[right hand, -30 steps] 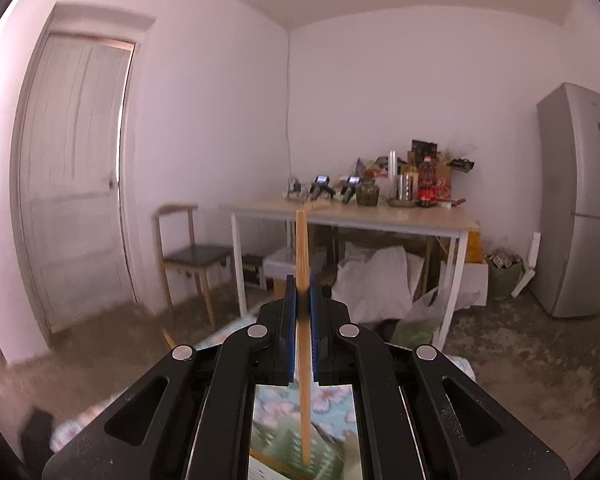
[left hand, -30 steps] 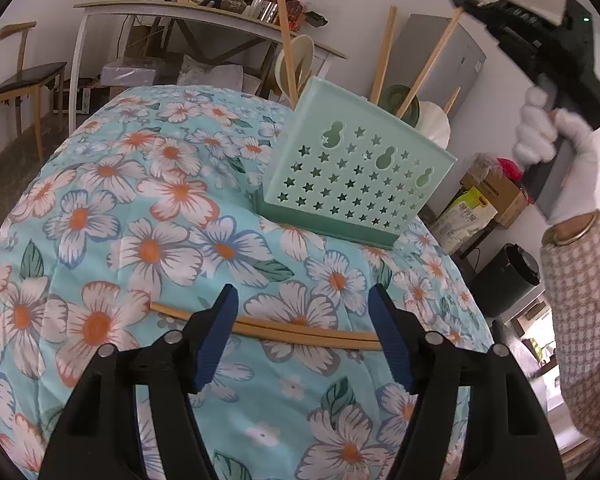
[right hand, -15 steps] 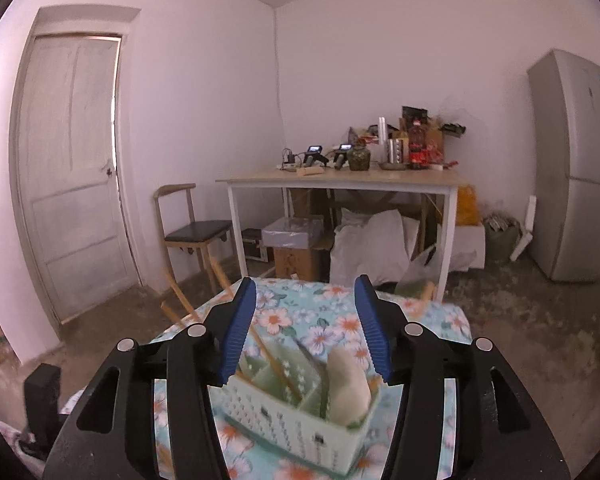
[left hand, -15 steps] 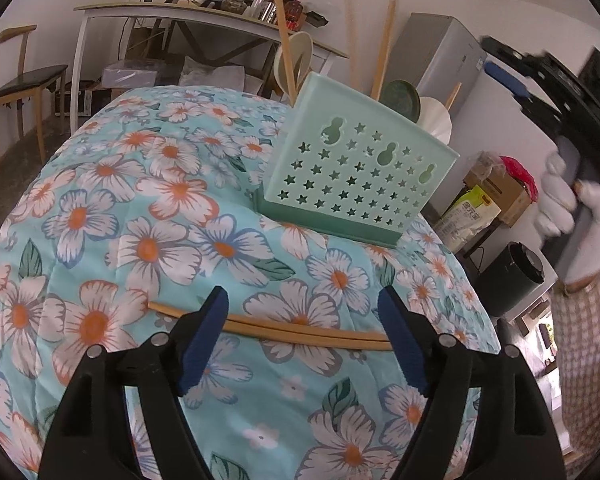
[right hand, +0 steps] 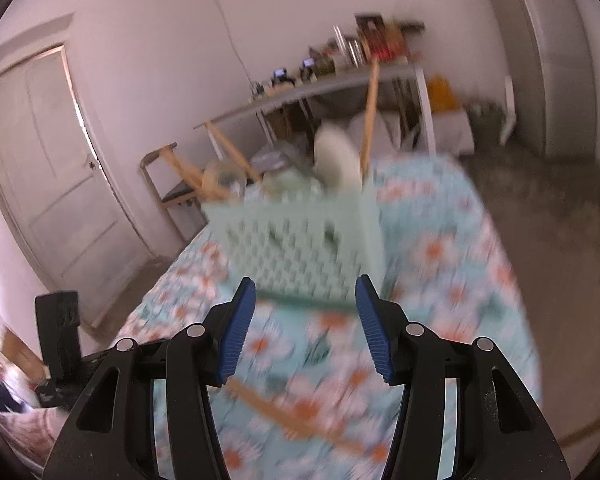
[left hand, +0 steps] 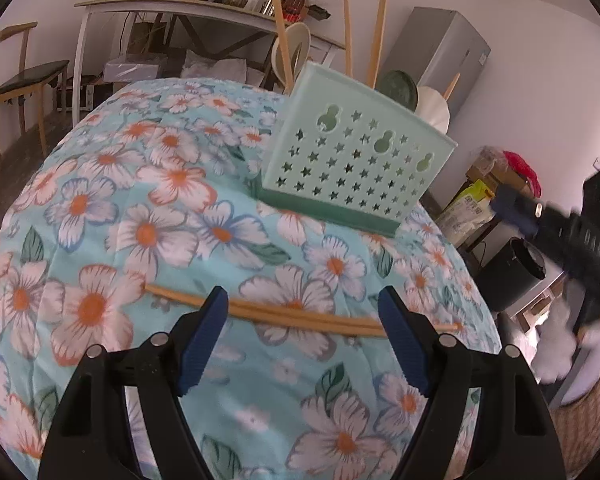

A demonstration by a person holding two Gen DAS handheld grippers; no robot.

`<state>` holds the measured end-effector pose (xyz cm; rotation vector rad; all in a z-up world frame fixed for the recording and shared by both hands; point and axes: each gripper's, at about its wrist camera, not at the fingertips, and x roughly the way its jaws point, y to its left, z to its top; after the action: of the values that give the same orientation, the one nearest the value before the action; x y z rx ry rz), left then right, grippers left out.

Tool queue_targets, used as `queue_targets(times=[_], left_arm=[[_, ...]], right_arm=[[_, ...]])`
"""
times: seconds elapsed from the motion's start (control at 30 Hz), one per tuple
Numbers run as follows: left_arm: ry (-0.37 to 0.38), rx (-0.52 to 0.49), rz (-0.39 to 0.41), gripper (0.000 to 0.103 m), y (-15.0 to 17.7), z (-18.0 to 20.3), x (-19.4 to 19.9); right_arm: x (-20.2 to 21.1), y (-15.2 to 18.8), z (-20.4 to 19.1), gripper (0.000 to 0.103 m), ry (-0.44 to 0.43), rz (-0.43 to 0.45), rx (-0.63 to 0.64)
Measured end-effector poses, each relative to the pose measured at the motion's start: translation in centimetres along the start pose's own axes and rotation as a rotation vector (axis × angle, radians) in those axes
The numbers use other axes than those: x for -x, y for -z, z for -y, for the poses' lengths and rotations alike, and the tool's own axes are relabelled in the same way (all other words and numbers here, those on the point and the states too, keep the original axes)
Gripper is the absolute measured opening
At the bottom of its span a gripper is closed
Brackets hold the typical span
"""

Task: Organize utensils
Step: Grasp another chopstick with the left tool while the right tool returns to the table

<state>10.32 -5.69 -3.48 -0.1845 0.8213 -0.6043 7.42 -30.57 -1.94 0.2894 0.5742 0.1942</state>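
Observation:
A pair of wooden chopsticks [left hand: 300, 314] lies crosswise on the floral tablecloth [left hand: 148, 208]. My left gripper [left hand: 302, 296] hovers just over them, open, one pad on each side and neither touching. Behind stands a mint-green star-punched basket [left hand: 356, 164] that holds upright chopsticks [left hand: 378, 36], a white spoon [left hand: 296, 48] and a green spoon [left hand: 398, 84]. My right gripper [right hand: 305, 282] is open and empty. It points down at the blurred basket [right hand: 300, 248], and the loose chopsticks [right hand: 292, 416] lie below its pads. In the left wrist view it shows blurred at the right edge, held by a white-gloved hand [left hand: 556, 356].
Beyond the table are a cluttered white desk [left hand: 204, 4], a wooden chair [left hand: 16, 80], a grey fridge [left hand: 444, 52], cardboard boxes [left hand: 496, 176] and a black bin [left hand: 516, 276]. A white door [right hand: 48, 152] is at the left in the right wrist view.
The right gripper let go of the chopstick it held, now standing in the basket, opened, sank and rolled toward the table. The left gripper opened a little wider and stayed in place.

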Motion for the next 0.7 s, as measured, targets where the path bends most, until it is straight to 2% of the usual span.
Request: queue_targets(times=[0.17, 0.3, 0.5, 0.6, 0.7], left_arm=[[-0.013, 0.003, -0.041, 0.075, 0.9, -0.5, 0.4], [-0.008, 0.063, -0.048, 0.065, 1.0, -1.5, 0.4], [0.061, 0.317, -0.102, 0.044, 0.9, -5.5, -1.1], [0.127, 0.476, -0.102, 0.036, 1.0, -8.0, -1.8], [0.165, 0.616, -0.103, 0.022, 1.1, -10.0, -2.5]], right_arm=[[-1.3, 3.9, -0.4, 0.050, -0.019, -0.094, -0.052], [-1.6, 5.9, -1.1, 0.050, -0.035, -0.143, -0.046], [-1.4, 6.5, -1.2, 0.050, -0.062, -0.153, -0.050], [-1.3, 6.5, -1.0, 0.050, -0.069, -0.153, -0.059], [-1.3, 6.5, -0.7, 0.050, -0.078, -0.156, -0.073]])
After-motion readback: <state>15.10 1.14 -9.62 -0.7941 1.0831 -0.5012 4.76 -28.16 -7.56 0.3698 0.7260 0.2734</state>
